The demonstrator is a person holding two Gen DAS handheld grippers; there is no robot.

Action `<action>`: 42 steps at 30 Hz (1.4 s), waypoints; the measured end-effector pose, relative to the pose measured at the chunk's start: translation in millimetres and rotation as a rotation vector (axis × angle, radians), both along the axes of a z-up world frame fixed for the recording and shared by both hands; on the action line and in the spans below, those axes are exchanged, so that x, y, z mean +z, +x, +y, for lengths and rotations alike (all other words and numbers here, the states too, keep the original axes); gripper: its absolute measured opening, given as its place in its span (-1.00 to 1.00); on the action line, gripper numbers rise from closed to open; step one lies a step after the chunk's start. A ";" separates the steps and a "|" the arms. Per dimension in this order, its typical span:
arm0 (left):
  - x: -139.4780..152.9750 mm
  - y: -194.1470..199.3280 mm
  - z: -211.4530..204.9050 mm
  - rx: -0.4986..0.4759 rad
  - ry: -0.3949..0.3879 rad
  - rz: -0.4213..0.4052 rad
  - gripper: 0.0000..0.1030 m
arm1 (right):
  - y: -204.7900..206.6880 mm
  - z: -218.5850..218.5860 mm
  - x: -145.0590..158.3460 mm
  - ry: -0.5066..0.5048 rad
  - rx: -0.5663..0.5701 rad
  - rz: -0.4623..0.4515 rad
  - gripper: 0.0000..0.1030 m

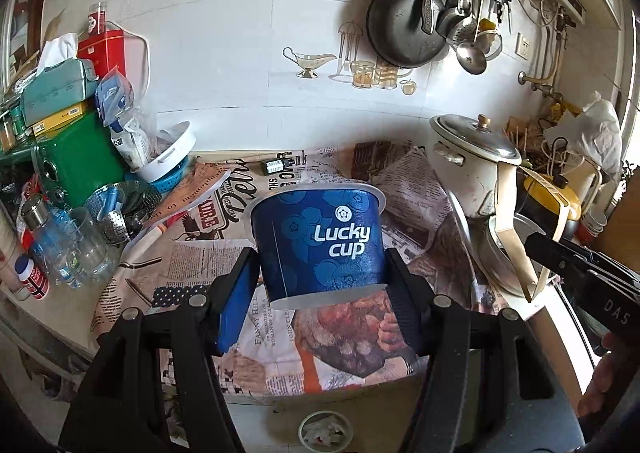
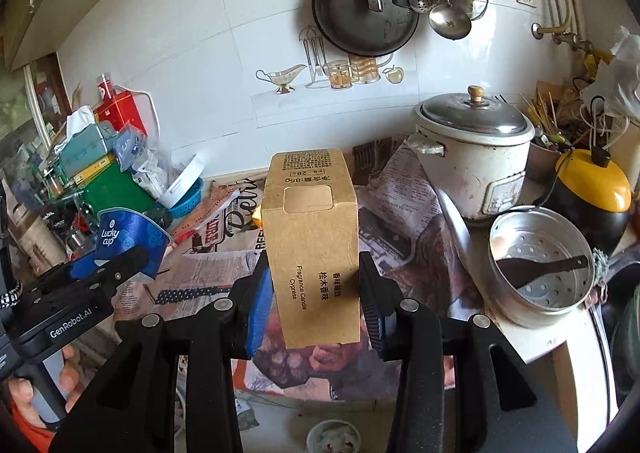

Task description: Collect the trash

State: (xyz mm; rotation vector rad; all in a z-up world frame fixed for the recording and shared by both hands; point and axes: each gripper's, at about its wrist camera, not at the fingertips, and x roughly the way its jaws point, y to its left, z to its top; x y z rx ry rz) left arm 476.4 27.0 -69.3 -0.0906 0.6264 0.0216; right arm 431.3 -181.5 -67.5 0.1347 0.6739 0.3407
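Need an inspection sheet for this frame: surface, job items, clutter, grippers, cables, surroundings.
Surface: counter covered with printed newspaper sheets.
Job's things: blue Lucky cup and brown candle box, both lifted off the counter; bin with scraps below at the frame's lower edge.
Clutter: green tin, tissue box, clear bottle at one end; rice cooker, steamer insert holding a dark spatula, yellow-lidded pot at the other.
Grippers: left gripper shut on the cup; right gripper shut on the box.
Cables: white cords behind the yellow-lidded pot.
Surroundings: tiled wall, hanging pan, ladles, wall sockets.
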 end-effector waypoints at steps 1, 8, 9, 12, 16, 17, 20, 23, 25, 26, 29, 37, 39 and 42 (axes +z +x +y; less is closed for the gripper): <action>-0.4 -9.8 3.5 -0.009 0.000 -0.002 0.20 | -8.9 2.5 0.1 0.003 -0.009 0.002 -0.28; -5.7 -102.1 32.4 -0.035 -0.011 0.000 0.20 | -89.7 27.8 -5.6 0.019 -0.032 -0.002 -0.28; -5.6 -112.0 35.1 -0.037 -0.011 -0.001 0.20 | -99.9 30.2 -6.2 0.022 -0.031 -0.001 -0.28; -4.1 -141.9 40.0 -0.045 -0.001 -0.006 0.20 | -130.6 38.3 -4.9 0.024 -0.030 -0.001 -0.28; -2.5 -164.4 40.6 -0.063 -0.004 0.025 0.20 | -158.0 42.6 2.4 0.016 -0.033 0.015 -0.28; -3.3 -166.7 40.1 -0.067 -0.008 0.036 0.20 | -162.4 42.0 4.0 0.012 -0.034 0.021 -0.28; -11.3 -173.5 35.5 -0.078 -0.021 0.075 0.20 | -172.8 39.1 2.6 0.004 -0.037 0.046 -0.28; -26.2 -177.5 27.4 -0.085 -0.026 0.110 0.20 | -179.6 32.9 -6.2 -0.001 -0.038 0.071 -0.28; -41.5 -176.7 18.7 -0.082 -0.016 0.137 0.20 | -182.2 27.6 -17.0 -0.005 -0.033 0.092 -0.28; -48.8 -176.7 15.1 -0.081 -0.014 0.152 0.20 | -180.7 24.3 -23.8 -0.007 -0.031 0.106 -0.28; -77.9 -171.2 1.8 -0.074 -0.023 0.214 0.20 | -176.7 15.2 -48.3 -0.018 -0.017 0.158 -0.28; -181.7 -149.1 -28.4 -0.026 -0.063 0.364 0.20 | -153.4 -3.5 -129.8 -0.062 0.047 0.290 -0.28; -212.8 -143.9 -30.9 -0.003 -0.074 0.396 0.20 | -146.3 -3.7 -152.1 -0.068 0.070 0.315 -0.28; -256.5 -136.8 -30.4 0.033 -0.077 0.431 0.20 | -133.6 0.4 -190.3 -0.085 0.101 0.343 -0.27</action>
